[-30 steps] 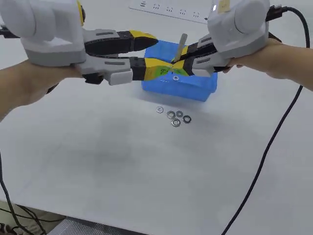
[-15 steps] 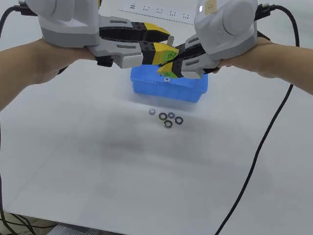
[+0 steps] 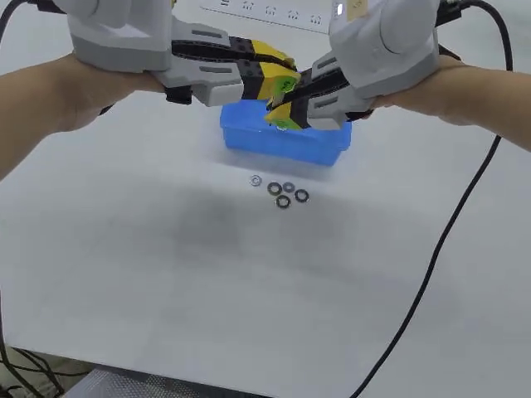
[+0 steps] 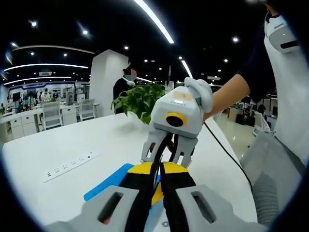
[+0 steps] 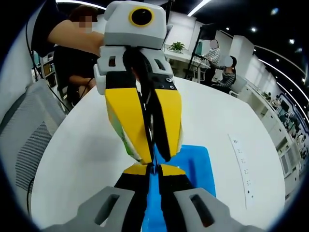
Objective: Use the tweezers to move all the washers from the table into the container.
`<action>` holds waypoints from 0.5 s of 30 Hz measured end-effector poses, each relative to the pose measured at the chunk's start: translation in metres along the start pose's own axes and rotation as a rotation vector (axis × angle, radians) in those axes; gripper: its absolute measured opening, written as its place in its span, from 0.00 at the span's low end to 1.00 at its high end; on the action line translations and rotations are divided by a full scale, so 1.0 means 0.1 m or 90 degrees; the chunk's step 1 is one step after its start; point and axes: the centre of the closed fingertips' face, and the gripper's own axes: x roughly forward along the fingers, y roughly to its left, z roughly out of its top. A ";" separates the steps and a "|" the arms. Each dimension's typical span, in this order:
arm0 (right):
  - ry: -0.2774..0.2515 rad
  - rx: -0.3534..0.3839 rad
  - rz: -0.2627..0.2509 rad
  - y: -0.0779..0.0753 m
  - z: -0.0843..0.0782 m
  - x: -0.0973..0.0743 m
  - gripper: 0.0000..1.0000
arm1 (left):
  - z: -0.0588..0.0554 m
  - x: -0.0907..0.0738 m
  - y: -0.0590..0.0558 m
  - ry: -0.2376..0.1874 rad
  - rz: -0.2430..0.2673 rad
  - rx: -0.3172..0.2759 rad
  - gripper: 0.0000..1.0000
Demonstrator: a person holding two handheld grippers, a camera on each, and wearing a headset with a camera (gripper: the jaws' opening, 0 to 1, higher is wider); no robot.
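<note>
Several small metal washers lie in a loose cluster on the white table, just in front of the blue container. Both grippers hover over the container with their yellow tips meeting. My right gripper is shut on the thin tweezers, most of which are hidden between the jaws. One washer hangs at the tweezers' lower end above the container. My left gripper comes in from the left with its jaws pressed together. I cannot tell whether it also touches the tweezers.
A white power strip lies behind the container. A black cable trails from the right gripper down across the right side of the table. A person stands by a plant in the background.
The left gripper's jaws have closed and its tips have moved right to meet the right gripper's. The tweezers' upright handle, seen before, is now hidden behind the left gripper.
</note>
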 end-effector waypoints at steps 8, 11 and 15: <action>-0.004 -0.009 0.010 0.08 0.05 -0.01 0.09 | 0.03 -0.08 -0.02 0.018 -0.010 0.035 0.05; -0.010 -0.008 0.009 0.12 0.09 -0.03 0.09 | 0.05 -0.10 -0.05 0.022 -0.016 0.046 0.05; -0.013 -0.009 0.006 0.13 0.10 -0.06 0.09 | 0.07 -0.12 -0.09 0.023 -0.015 0.064 0.05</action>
